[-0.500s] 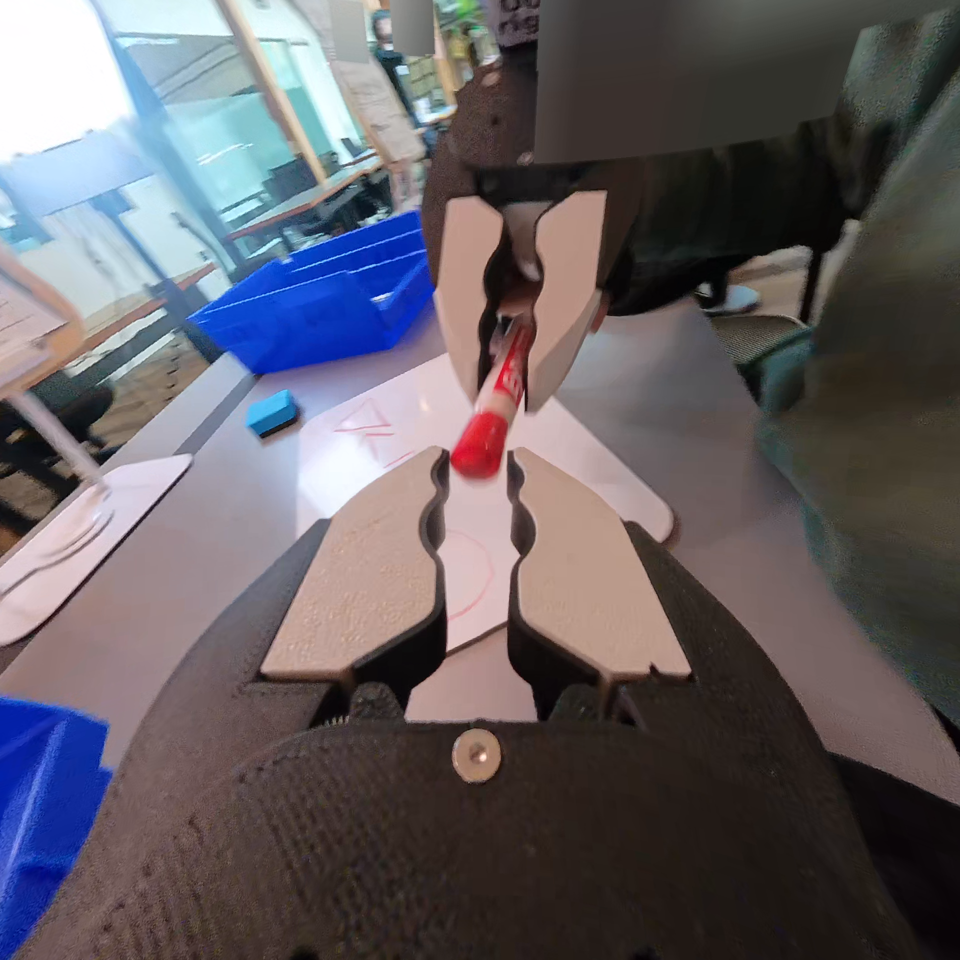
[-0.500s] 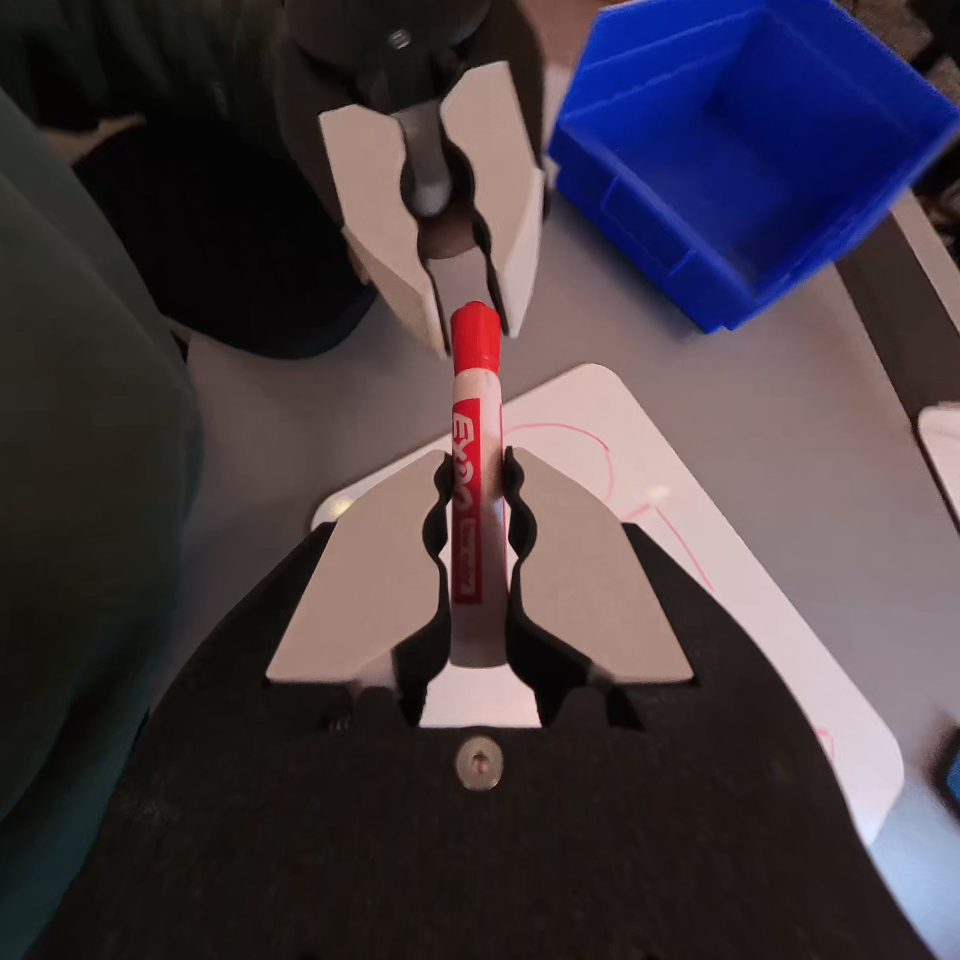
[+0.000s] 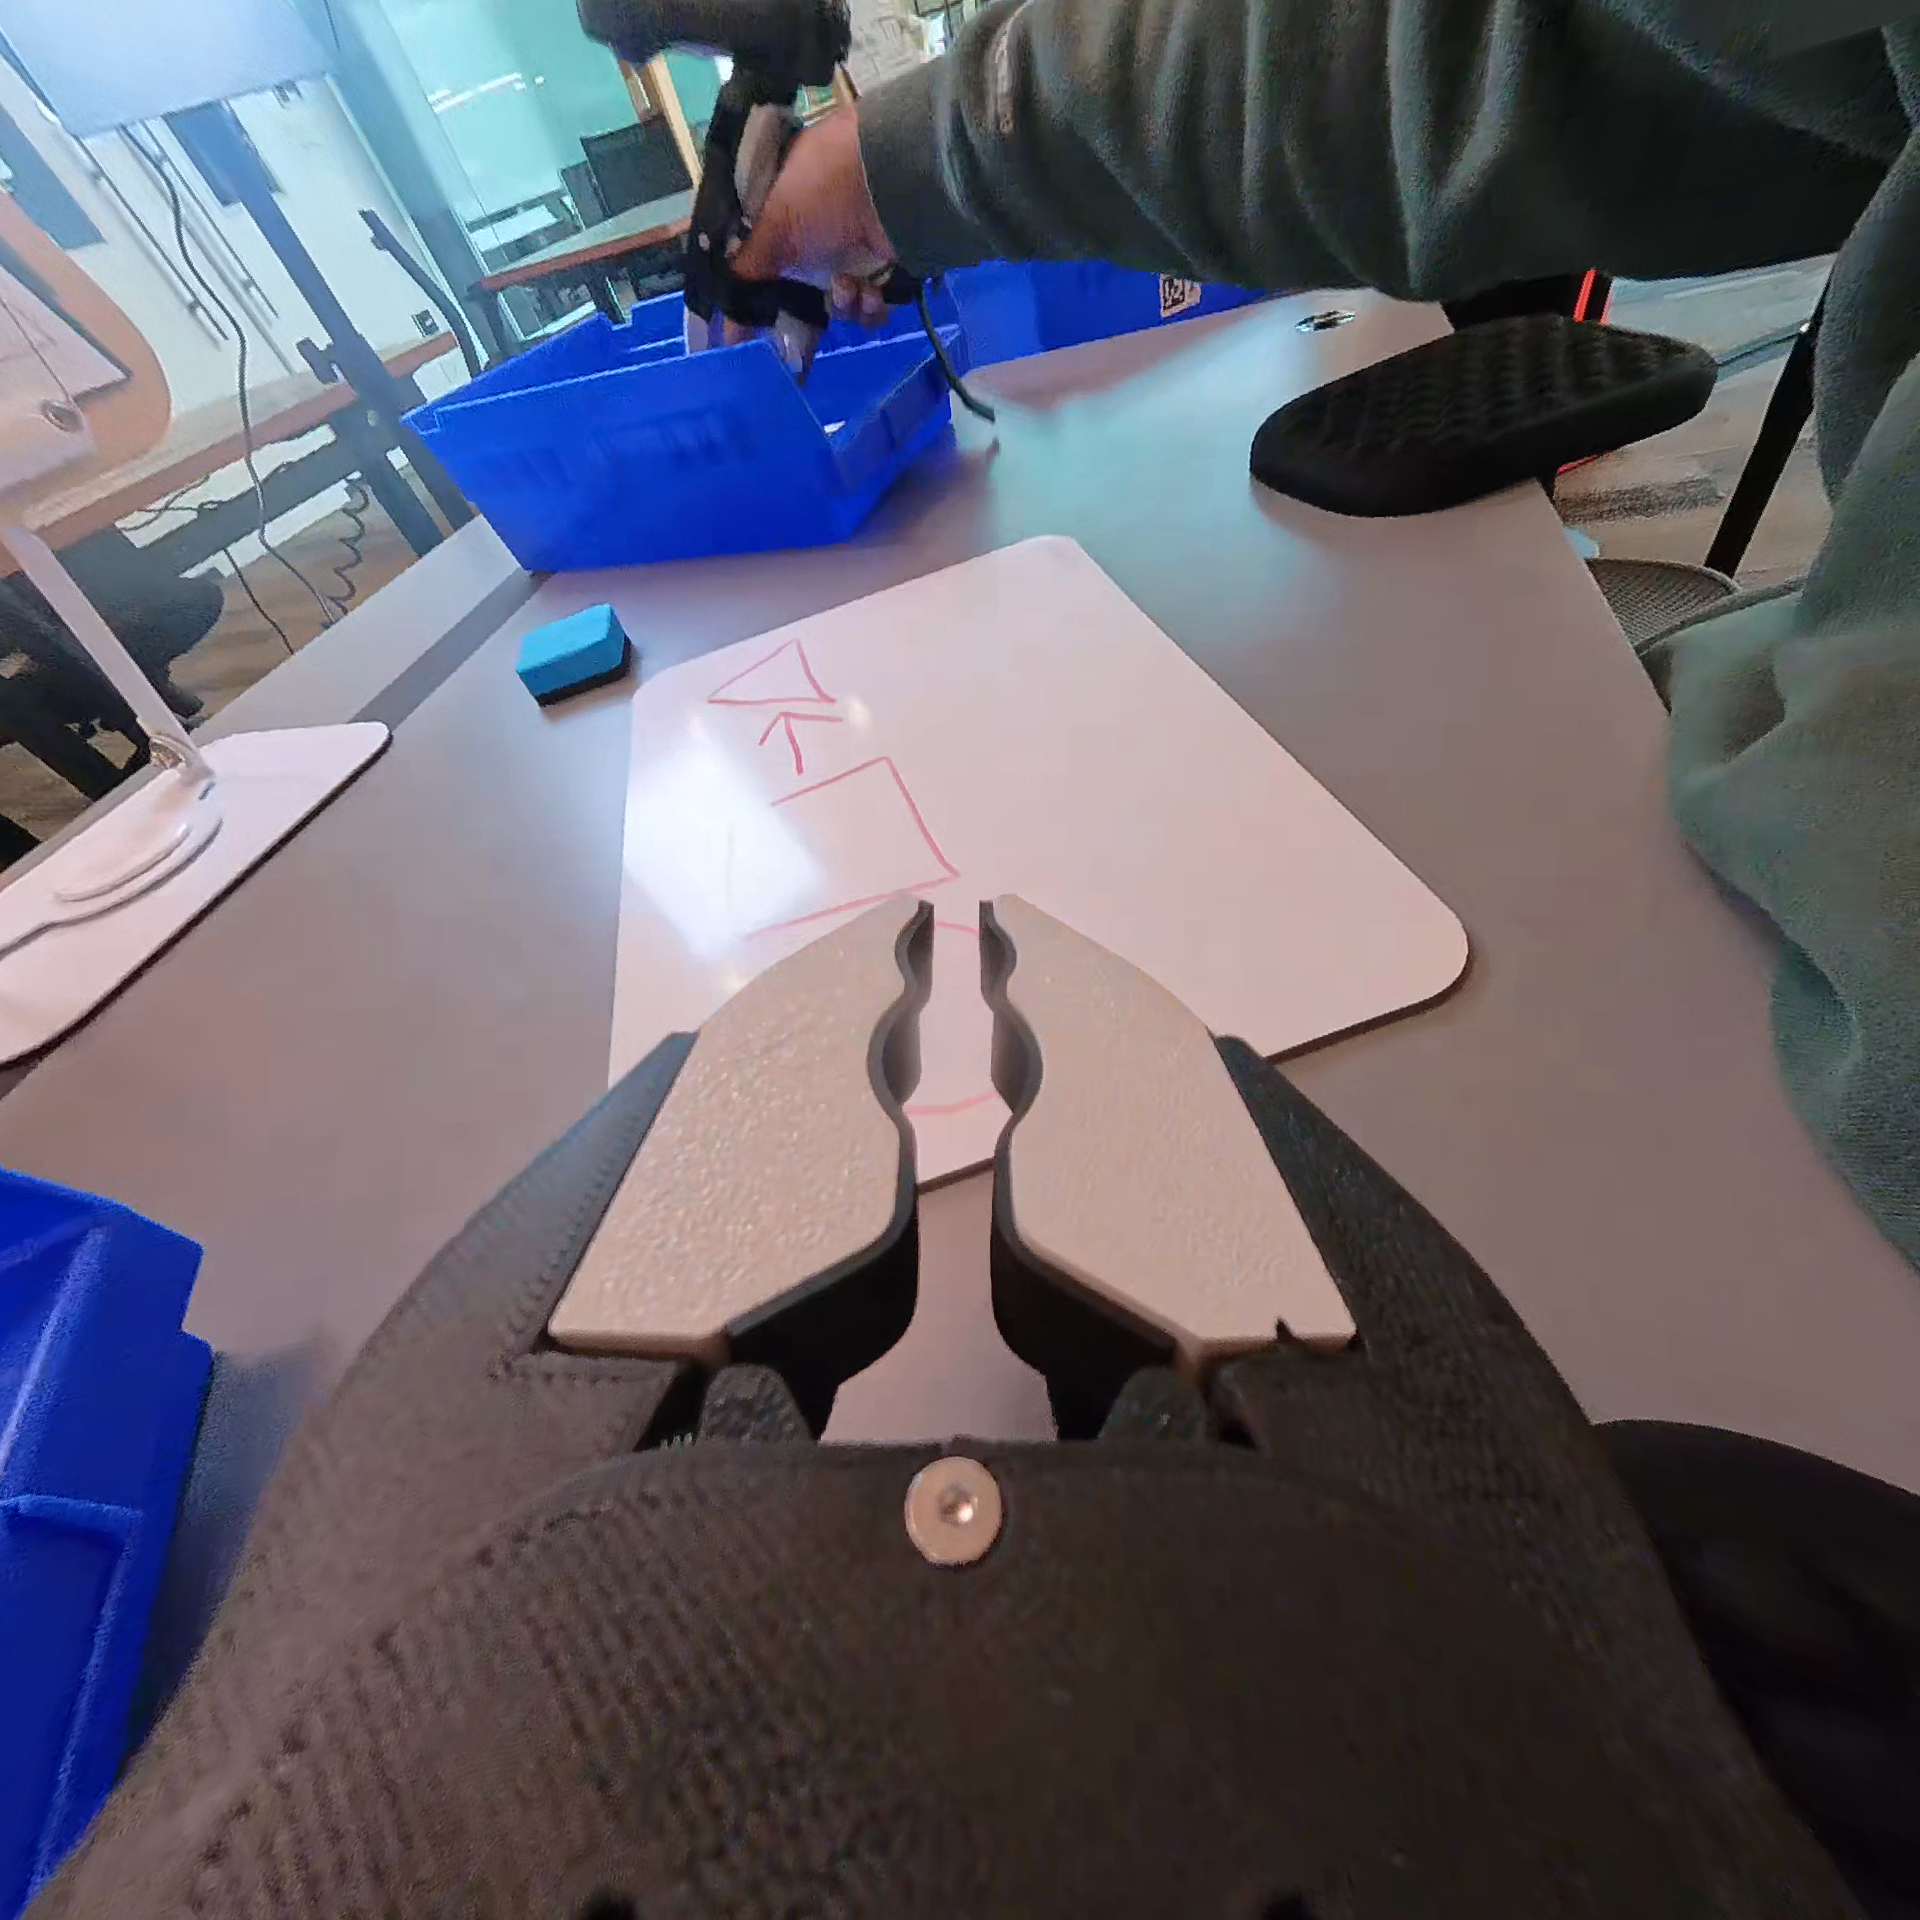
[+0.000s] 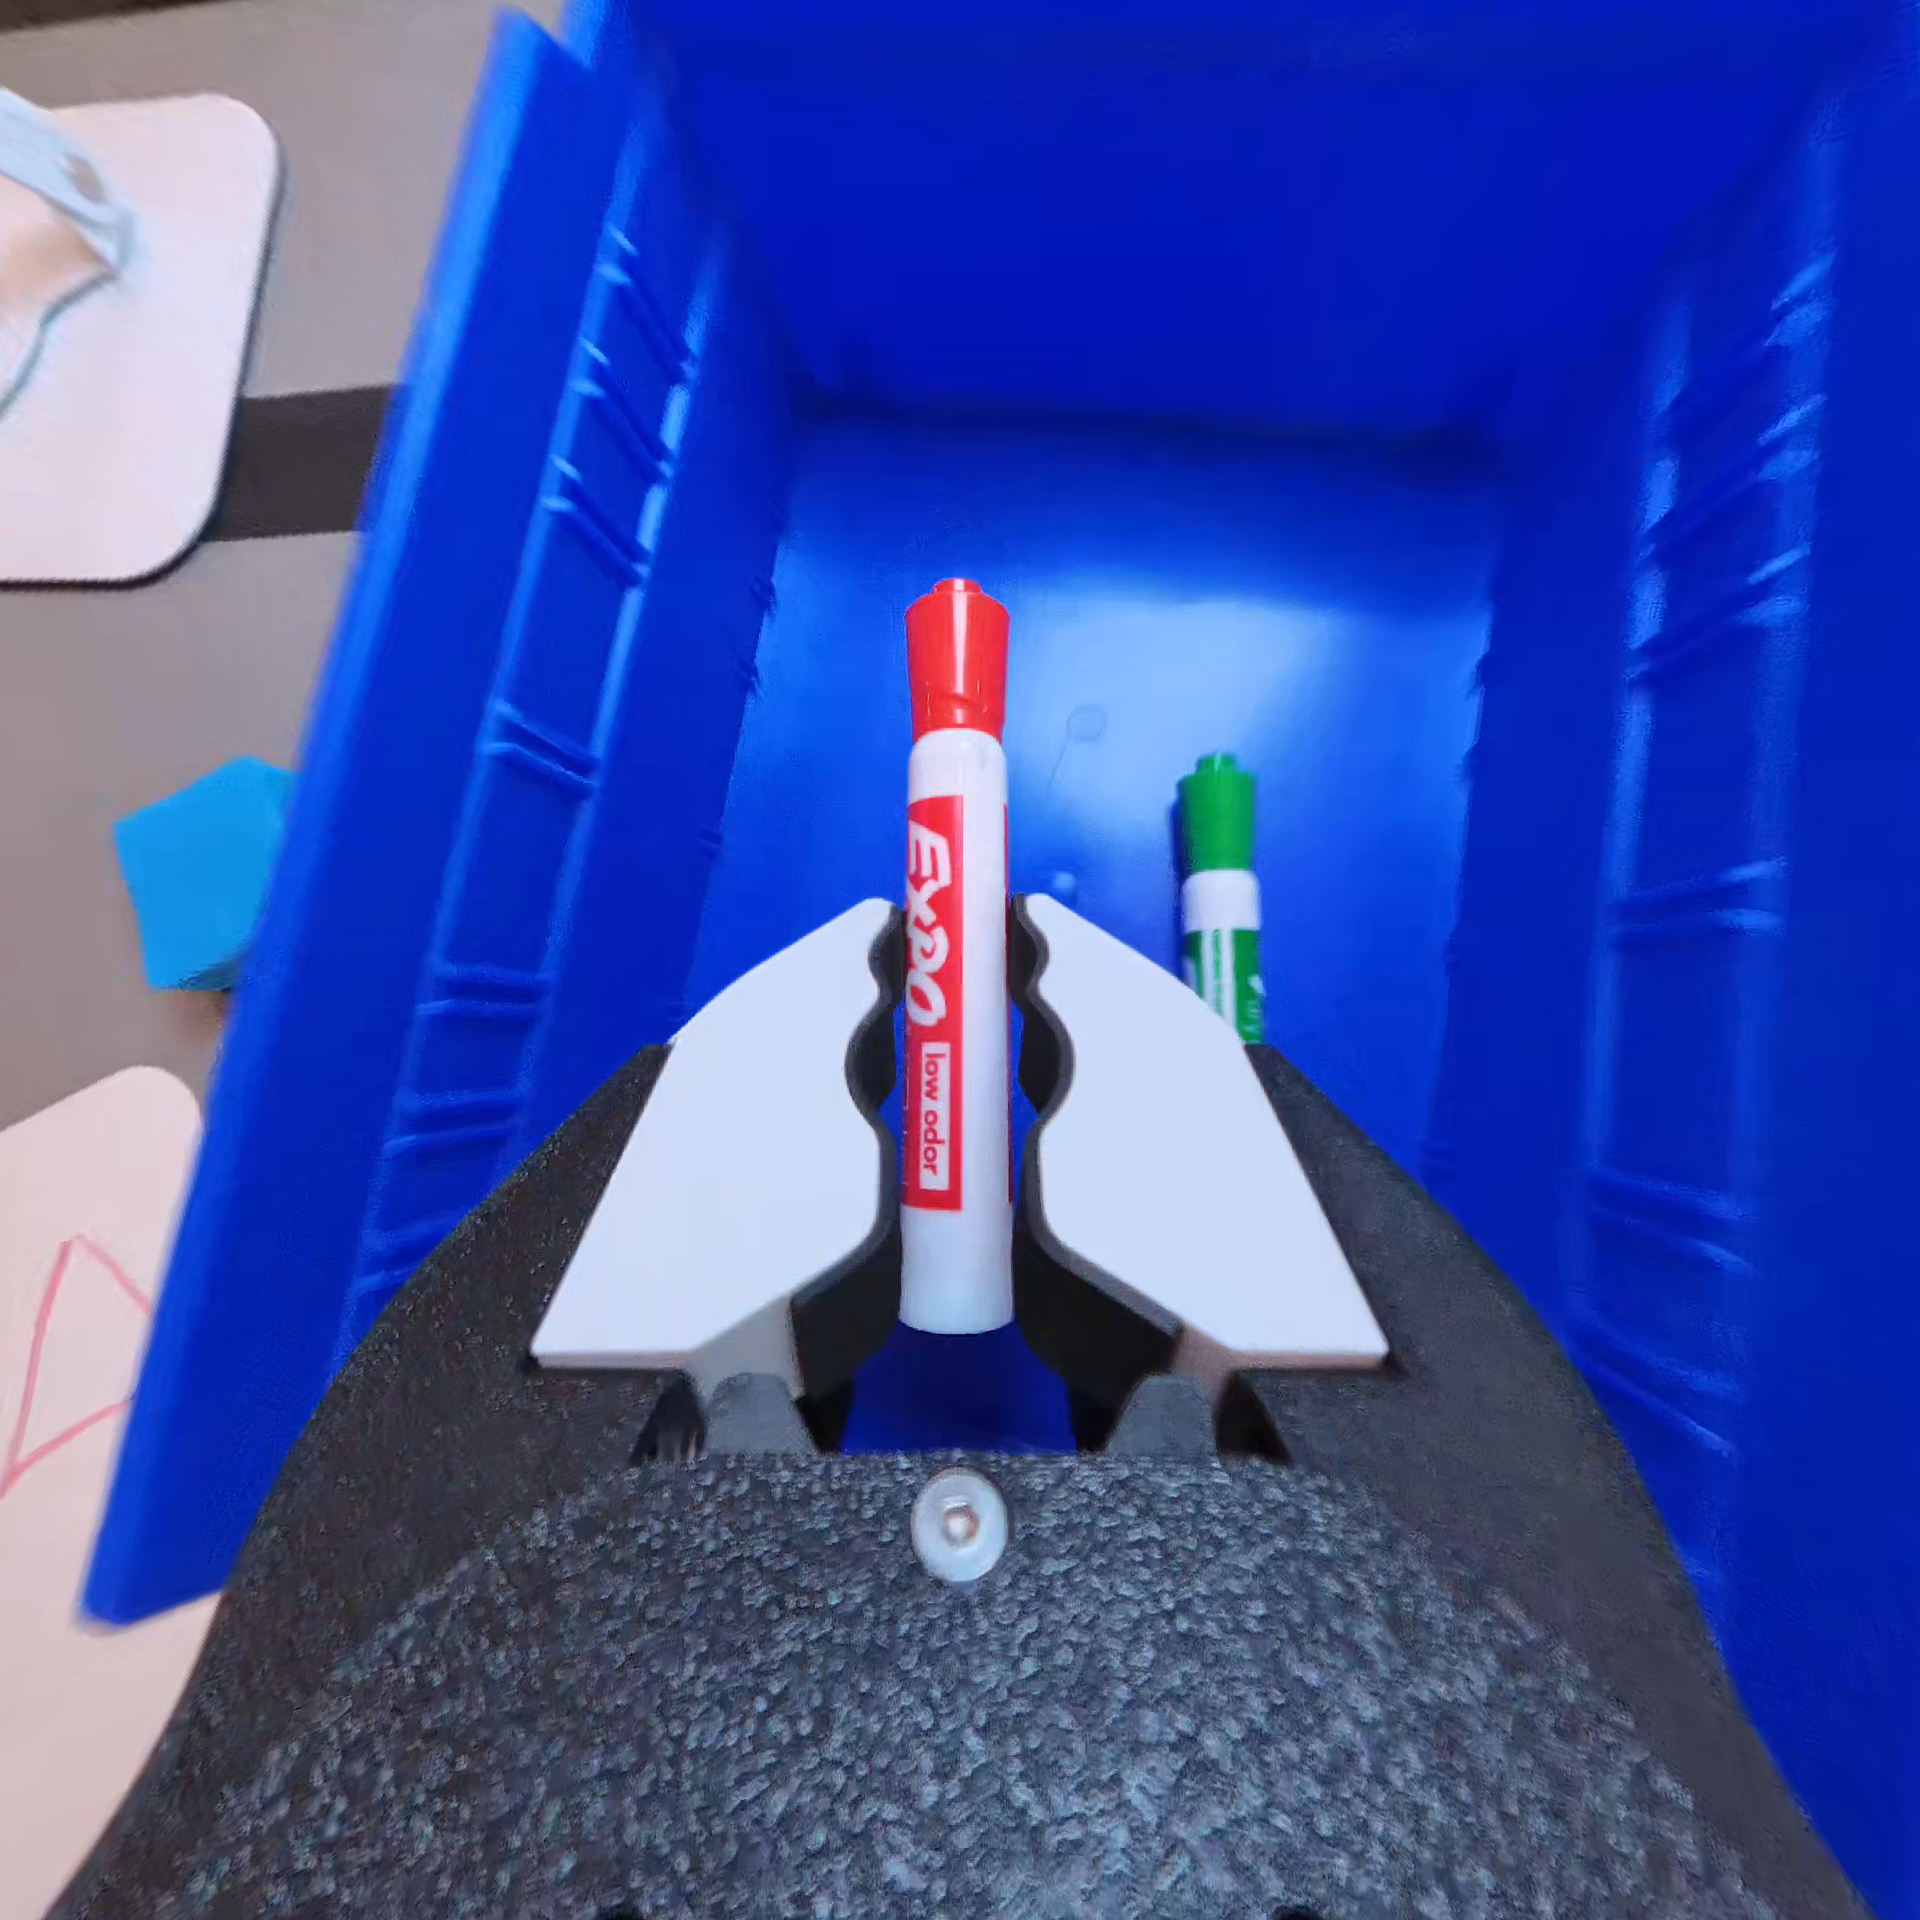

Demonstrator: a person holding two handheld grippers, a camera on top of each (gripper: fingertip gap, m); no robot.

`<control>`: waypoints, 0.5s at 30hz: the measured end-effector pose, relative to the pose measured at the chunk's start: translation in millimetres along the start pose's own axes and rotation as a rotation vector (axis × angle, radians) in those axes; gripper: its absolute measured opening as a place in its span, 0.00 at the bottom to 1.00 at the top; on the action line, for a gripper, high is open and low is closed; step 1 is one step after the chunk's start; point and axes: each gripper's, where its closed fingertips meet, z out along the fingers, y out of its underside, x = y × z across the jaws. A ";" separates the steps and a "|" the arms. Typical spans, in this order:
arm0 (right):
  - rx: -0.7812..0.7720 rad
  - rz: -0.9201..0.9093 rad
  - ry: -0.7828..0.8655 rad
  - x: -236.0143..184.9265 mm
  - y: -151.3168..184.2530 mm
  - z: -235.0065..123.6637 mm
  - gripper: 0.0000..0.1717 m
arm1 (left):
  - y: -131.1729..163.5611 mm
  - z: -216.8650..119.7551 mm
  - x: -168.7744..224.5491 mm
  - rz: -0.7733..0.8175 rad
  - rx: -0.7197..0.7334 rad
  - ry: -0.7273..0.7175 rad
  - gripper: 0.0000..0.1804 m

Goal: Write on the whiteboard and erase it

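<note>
1. The right gripper has its fingers closed on a capped red marker, both pads pressing the white barrel. The marker's long axis runs straight out along the fingers, red cap at the far end, pointing into the blue bin.
2. The relation that matters: the marker hangs inside the bin's opening, above its floor, with a green marker lying just to its right on the floor, parallel to it and apart from it. My reading is that writing is done and the red marker is being put away; letting go here would probably drop it beside the green one.
3. The left gripper hovers low over the near end of the whiteboard. Its fingers stand slightly apart with nothing between them; only the board shows through the gap.
4. The whiteboard lies flat on the grey counter, carrying red shapes: a triangle, an arrow, a square and part of a circle.
5. The eraser, a blue foam block on a dark base, sits on the counter just past the board's far left corner, between board and bin. It lies ahead and to the left of the left gripper, which looks the nearer one for the erasing step.
6. Materials: the bin is ribbed hard plastic, the board glossy with rounded corners, the markers smooth cylinders, the finger pads dark with wavy grooves that should cradle a round barrel well.
</note>
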 end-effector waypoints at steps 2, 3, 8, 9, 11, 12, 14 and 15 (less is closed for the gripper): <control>-0.059 0.046 -0.051 -3.0 15.8 18.4 0.12 | 2.0 -0.4 -1.5 -0.015 -0.002 0.001 0.05; -0.076 0.050 -0.087 -8.9 20.5 23.0 0.12 | 2.4 -0.8 -2.9 -0.021 -0.001 -0.002 0.05; 0.085 0.090 -0.286 -49.3 -9.7 -7.0 0.28 | 4.4 -0.4 -2.7 -0.054 -0.002 0.013 0.06; 0.131 0.056 -0.277 -54.6 -18.9 -19.0 0.30 | 5.1 0.4 -1.6 -0.050 -0.008 0.016 0.06; 0.195 -0.028 -0.267 -71.8 -31.9 -42.5 0.33 | 5.4 1.6 0.9 -0.041 -0.013 0.022 0.06; 0.214 -0.066 -0.270 -82.9 -35.4 -52.8 0.32 | 5.7 2.2 2.0 -0.037 -0.017 0.024 0.06; 0.225 -0.192 -0.233 -105.9 -35.0 -67.3 0.31 | 6.1 2.8 3.3 -0.030 -0.021 0.024 0.06; 0.222 -0.272 -0.199 -118.2 -31.6 -71.4 0.31 | 6.2 3.0 3.7 -0.029 -0.021 0.025 0.06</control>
